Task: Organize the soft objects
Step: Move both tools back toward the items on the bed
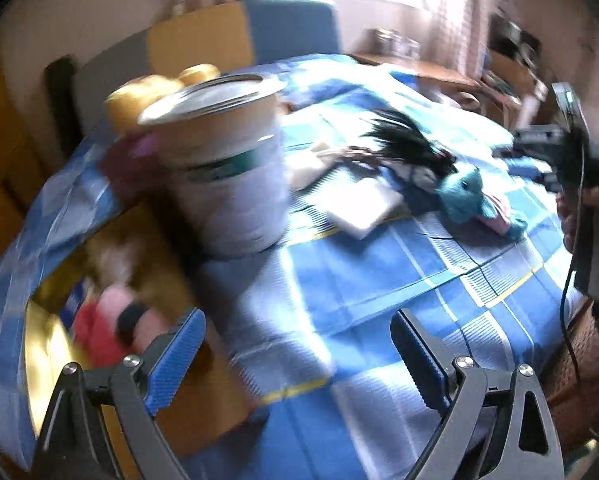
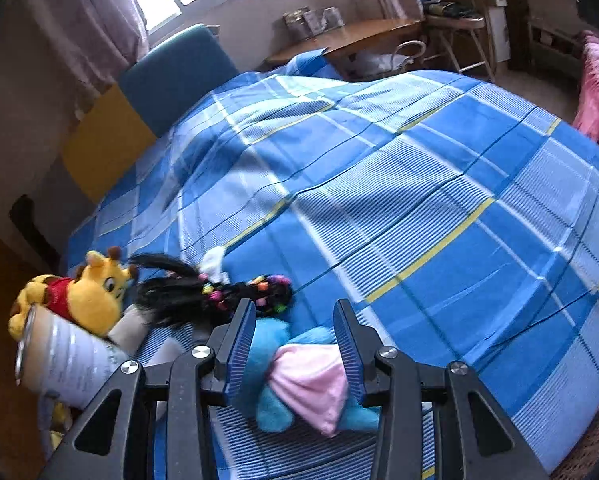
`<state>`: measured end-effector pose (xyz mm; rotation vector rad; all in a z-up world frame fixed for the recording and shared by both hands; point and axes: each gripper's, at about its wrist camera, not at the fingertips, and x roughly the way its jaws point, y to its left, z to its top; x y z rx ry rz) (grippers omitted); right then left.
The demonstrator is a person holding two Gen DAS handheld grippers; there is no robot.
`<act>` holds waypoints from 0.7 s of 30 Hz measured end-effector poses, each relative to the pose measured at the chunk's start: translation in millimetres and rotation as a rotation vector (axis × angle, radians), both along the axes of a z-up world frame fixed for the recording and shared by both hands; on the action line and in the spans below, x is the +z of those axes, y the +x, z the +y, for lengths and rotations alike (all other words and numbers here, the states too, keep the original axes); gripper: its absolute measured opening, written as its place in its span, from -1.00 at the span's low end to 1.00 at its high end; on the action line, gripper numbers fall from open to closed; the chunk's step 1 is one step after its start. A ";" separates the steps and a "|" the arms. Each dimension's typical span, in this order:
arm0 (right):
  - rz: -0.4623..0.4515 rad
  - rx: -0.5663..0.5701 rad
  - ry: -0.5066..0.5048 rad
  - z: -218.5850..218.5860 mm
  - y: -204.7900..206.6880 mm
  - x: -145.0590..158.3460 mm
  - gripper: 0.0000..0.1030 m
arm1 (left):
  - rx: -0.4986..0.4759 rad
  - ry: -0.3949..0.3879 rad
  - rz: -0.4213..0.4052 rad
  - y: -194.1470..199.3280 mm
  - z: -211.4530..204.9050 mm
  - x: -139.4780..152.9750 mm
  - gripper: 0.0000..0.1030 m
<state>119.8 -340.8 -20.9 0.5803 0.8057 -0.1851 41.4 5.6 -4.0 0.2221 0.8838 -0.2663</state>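
Right claw [image 2: 295, 344] spread around the blue plush toy [image 2: 283, 384] (pads not touching), left claw [image 1: 299, 356] released, empty.

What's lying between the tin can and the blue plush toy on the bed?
Between the can and the blue plush lie a flat white pad and a black-haired doll, seen in the left wrist view.

The bedspread [image 2: 439, 200] is a blue check with white striped squares and thin yellow lines. The plush toy [image 2: 283, 376] is turquoise with a pink patch. The giraffe [image 2: 95, 292] is yellow in a red top. The doll's hair [image 2: 187, 292] is black with many-coloured beads. The tin [image 1: 231, 176] is white and cream with a green band.
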 end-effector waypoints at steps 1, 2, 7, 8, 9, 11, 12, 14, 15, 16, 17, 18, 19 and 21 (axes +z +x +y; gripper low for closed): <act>-0.004 0.011 0.006 1.1 0.3 0.4 -0.21 | -0.024 0.019 0.001 8.1 -10.5 -3.2 0.84; -0.006 0.016 0.012 1.7 -1.0 0.8 -0.21 | -0.038 0.032 0.001 15.3 -18.2 -5.7 0.84; -0.016 0.035 0.068 1.8 -1.2 0.1 -0.21 | -0.125 0.025 0.034 58.3 -52.6 -20.9 0.84; -0.016 0.038 0.079 0.7 -0.4 -0.8 -0.21 | -0.139 0.025 0.039 66.3 -57.5 -24.4 0.84; -0.015 0.041 0.091 0.1 0.7 -2.1 -0.21 | -0.143 0.033 0.042 73.6 -63.6 -28.3 0.84; -0.014 0.041 0.106 -0.8 1.3 -3.3 -0.21 | -0.158 0.055 0.049 88.6 -75.6 -37.2 0.84; -0.013 0.047 0.112 -0.8 1.9 -3.7 -0.21 | -0.165 0.064 0.048 95.6 -81.5 -41.5 0.84; -0.012 0.056 0.118 0.0 3.2 -4.3 -0.21 | -0.181 0.087 0.038 108.0 -93.9 -49.9 0.84; -0.010 0.061 0.122 0.7 3.7 -4.6 -0.21 | -0.199 0.092 0.031 111.9 -98.4 -52.5 0.84; -0.009 0.071 0.127 1.5 4.5 -5.0 -0.21 | -0.211 0.103 0.024 114.6 -102.5 -55.2 0.84; -0.007 0.076 0.129 2.2 5.2 -5.3 -0.21 | -0.224 0.122 0.016 118.8 -108.0 -59.8 0.84; -0.006 0.080 0.131 3.0 5.4 -5.3 -0.21 | -0.235 0.130 0.016 122.5 -111.4 -63.8 0.84; -0.008 0.087 0.133 3.9 5.7 -5.1 -0.21 | -0.247 0.135 0.023 127.3 -114.7 -68.7 0.84; -0.012 0.092 0.132 4.9 5.7 -4.5 -0.21 | -0.247 0.135 0.042 137.8 -118.1 -76.9 0.84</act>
